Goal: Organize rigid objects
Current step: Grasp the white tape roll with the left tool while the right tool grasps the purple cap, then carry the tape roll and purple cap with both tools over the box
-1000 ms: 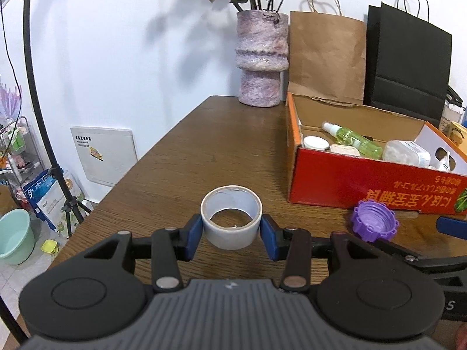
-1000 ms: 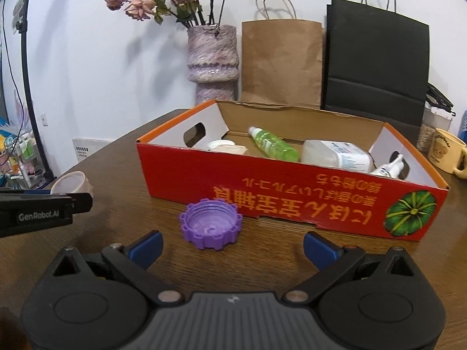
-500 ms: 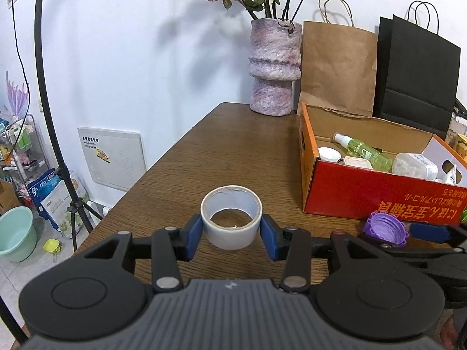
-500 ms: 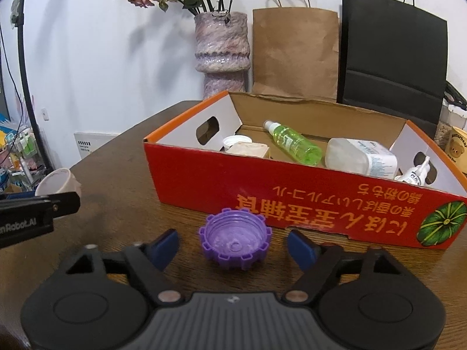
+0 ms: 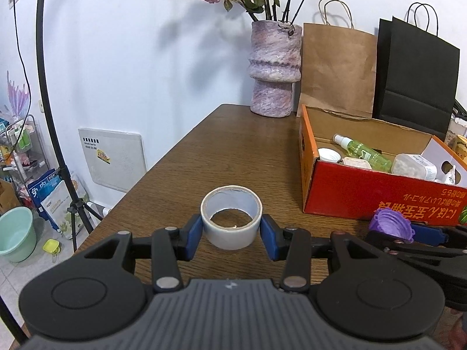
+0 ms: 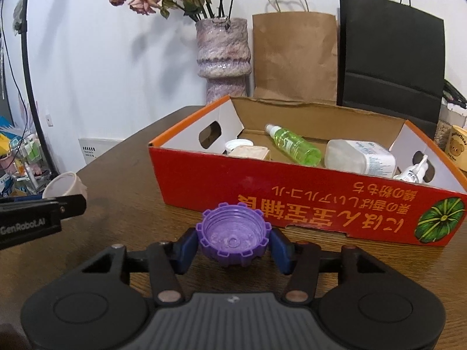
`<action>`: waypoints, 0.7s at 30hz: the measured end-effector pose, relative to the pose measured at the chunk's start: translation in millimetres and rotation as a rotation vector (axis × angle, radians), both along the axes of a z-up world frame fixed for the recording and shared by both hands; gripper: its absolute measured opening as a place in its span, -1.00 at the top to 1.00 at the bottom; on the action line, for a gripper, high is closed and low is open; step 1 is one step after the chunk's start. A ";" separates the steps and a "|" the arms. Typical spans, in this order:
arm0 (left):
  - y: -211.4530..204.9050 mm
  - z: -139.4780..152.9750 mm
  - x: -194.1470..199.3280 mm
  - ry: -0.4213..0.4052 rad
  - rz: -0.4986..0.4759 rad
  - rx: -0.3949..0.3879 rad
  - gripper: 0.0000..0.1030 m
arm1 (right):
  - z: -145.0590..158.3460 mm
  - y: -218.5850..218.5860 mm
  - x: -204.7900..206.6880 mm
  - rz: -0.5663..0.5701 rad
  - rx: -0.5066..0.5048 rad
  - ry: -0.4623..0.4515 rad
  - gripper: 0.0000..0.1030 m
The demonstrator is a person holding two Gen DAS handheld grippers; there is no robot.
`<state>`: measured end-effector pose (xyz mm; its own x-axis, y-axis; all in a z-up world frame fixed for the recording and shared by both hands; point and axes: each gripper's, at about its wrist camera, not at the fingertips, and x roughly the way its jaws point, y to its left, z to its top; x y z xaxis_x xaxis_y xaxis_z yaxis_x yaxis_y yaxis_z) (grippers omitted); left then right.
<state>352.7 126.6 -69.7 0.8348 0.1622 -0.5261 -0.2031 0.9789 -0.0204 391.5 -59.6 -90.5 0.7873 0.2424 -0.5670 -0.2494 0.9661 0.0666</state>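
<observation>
A white tape roll stands on end, clamped between the left gripper jaws. A purple notched cap, open side up, sits gripped between the right gripper jaws.

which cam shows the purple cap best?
Right wrist: the purple cap sits centred between the jaws, open side up, threads visible. Left wrist catches it only edge-on at far right.

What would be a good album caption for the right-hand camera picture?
Right gripper clasps a purple notched plastic cap on the wooden table, before a red cardboard box of bottles.
</observation>
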 end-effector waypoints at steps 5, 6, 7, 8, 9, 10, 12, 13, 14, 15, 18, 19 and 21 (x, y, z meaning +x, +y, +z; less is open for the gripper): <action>-2.0 1.3 -3.7 -0.015 0.004 0.006 0.14 | 5.8 -6.5 -10.4 -0.003 0.009 -0.023 -0.03; -2.4 1.8 -4.3 -0.017 0.005 0.007 0.14 | 6.6 -7.8 -12.7 -0.003 0.010 -0.027 -0.03; -3.4 2.2 -5.6 -0.020 0.006 0.009 0.14 | 7.5 -9.2 -15.2 -0.003 0.011 -0.031 -0.03; -4.9 2.8 -6.7 -0.023 0.008 0.014 0.14 | 8.5 -10.8 -17.7 -0.002 0.012 -0.035 -0.03; -6.1 3.2 -7.5 -0.025 0.009 0.017 0.14 | 9.2 -12.4 -20.0 -0.001 0.013 -0.038 -0.03; -7.8 3.7 -8.4 -0.027 0.008 0.021 0.14 | 10.3 -14.1 -23.1 -0.001 0.014 -0.044 -0.03; -11.6 4.7 -9.8 -0.031 0.006 0.026 0.14 | 12.2 -16.8 -28.0 -0.001 0.016 -0.052 -0.03; -13.7 5.0 -11.0 -0.033 0.004 0.027 0.14 | 13.0 -18.3 -30.2 0.000 0.016 -0.056 -0.03; -16.3 5.5 -12.2 -0.034 0.001 0.027 0.14 | 14.0 -20.3 -32.9 0.000 0.017 -0.060 -0.03; -18.9 6.0 -12.8 -0.034 -0.002 0.028 0.14 | 14.8 -22.3 -35.8 -0.002 0.019 -0.064 -0.03; -27.9 7.1 -16.2 -0.037 -0.010 0.036 0.14 | 17.1 -29.6 -43.3 -0.005 0.022 -0.075 -0.03; -30.7 7.6 -17.5 -0.038 -0.014 0.036 0.14 | 18.0 -32.1 -46.0 -0.006 0.023 -0.079 -0.03; -37.1 8.8 -19.0 -0.039 -0.022 0.035 0.14 | 19.6 -38.0 -49.6 -0.011 0.025 -0.086 -0.03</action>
<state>333.7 89.5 -60.9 0.8579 0.1614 -0.4877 -0.1811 0.9834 0.0068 341.9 -97.6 -70.9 0.8356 0.2470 -0.4907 -0.2449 0.9670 0.0699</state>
